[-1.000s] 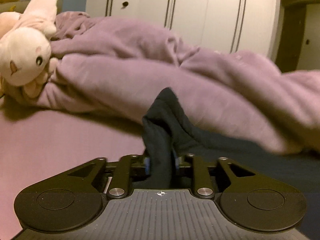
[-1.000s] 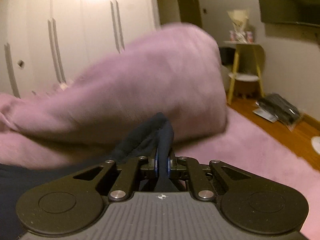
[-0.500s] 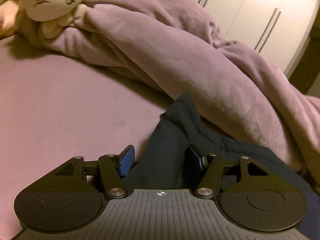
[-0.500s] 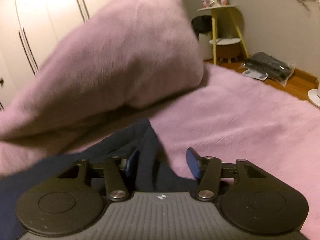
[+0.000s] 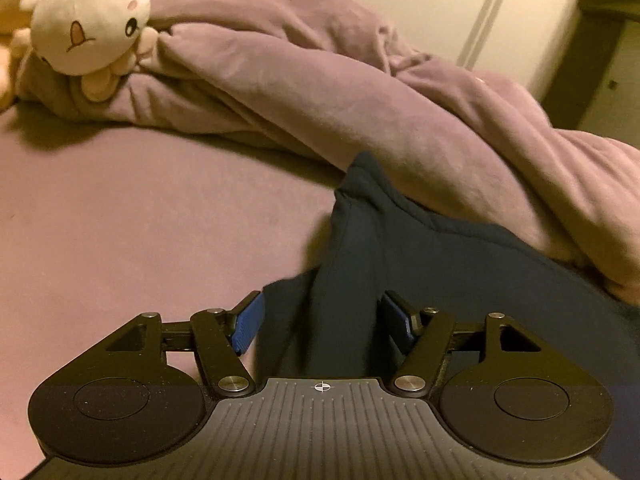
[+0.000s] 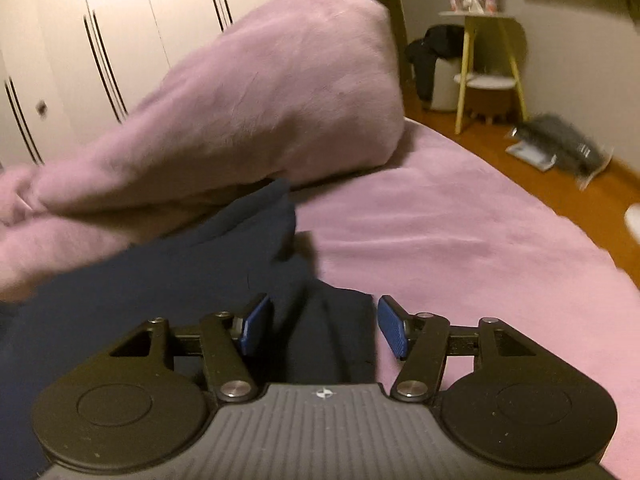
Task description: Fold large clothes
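Navy garment (image 5: 400,264) lies on our pink bed (image 5: 120,220) against the rumpled blanket (image 5: 320,92). Our left gripper (image 5: 320,322) and right gripper (image 6: 323,326) have just been opening; fabric sits loose between parted pads.

— What does the left gripper (image 5: 322,322) look like?
— Black linkage arms, silver pivot screws, blue ribbed pads (image 5: 248,322), grey ridged base at lower centre.
— And the right gripper (image 6: 324,326)?
— Identical, round black discs at both lower corners.
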Action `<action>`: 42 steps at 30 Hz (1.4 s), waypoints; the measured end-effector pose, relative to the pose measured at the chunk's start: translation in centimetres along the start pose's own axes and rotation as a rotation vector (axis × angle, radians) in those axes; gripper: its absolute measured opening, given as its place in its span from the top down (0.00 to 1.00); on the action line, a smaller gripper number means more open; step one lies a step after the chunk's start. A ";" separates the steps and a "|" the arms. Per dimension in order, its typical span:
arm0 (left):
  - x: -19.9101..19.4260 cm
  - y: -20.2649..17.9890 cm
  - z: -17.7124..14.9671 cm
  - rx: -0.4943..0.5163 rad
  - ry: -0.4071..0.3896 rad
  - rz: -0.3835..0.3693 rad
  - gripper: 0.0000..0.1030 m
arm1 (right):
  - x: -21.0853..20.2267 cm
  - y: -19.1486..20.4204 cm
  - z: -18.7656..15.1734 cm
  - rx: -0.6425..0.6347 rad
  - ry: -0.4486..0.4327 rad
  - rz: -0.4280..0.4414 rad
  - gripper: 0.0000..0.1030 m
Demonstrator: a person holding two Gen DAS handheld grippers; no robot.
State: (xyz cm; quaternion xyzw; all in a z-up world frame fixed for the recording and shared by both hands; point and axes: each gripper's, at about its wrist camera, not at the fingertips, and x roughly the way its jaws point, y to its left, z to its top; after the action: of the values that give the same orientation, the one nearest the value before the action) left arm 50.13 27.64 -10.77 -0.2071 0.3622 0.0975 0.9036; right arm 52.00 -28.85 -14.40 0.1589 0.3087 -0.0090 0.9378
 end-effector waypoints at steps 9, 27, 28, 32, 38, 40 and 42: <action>0.8 6.6 -2.9 -0.249 0.244 -0.290 0.18 | -0.3 -8.4 -3.8 0.312 0.326 0.374 0.15; 4.3 4.2 -2.7 -0.278 0.222 -0.362 0.47 | 4.2 -7.1 -5.0 0.462 0.361 0.637 0.52; 4.1 4.3 -2.8 -0.285 0.215 -0.363 0.51 | 4.1 -7.2 -5.0 0.464 0.355 0.643 0.54; 3.2 4.4 -2.6 -0.295 0.208 -0.379 0.59 | 3.7 -7.4 -5.4 0.489 0.330 0.665 0.59; 0.6 3.6 -1.5 -0.256 0.175 -0.427 0.68 | 1.4 -6.7 -4.8 0.472 0.265 0.690 0.66; -0.7 3.2 -1.1 -0.245 0.163 -0.452 0.70 | 0.5 -6.3 -4.3 0.464 0.249 0.701 0.67; -2.1 2.4 -0.9 -0.222 0.148 -0.469 0.70 | -0.6 -5.7 -3.8 0.448 0.233 0.714 0.68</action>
State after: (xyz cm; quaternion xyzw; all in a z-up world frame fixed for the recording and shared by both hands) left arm 47.31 29.33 -10.58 -0.3897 0.3566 -0.0908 0.8442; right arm 48.66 -33.14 -18.59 0.4551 0.3286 0.2672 0.7833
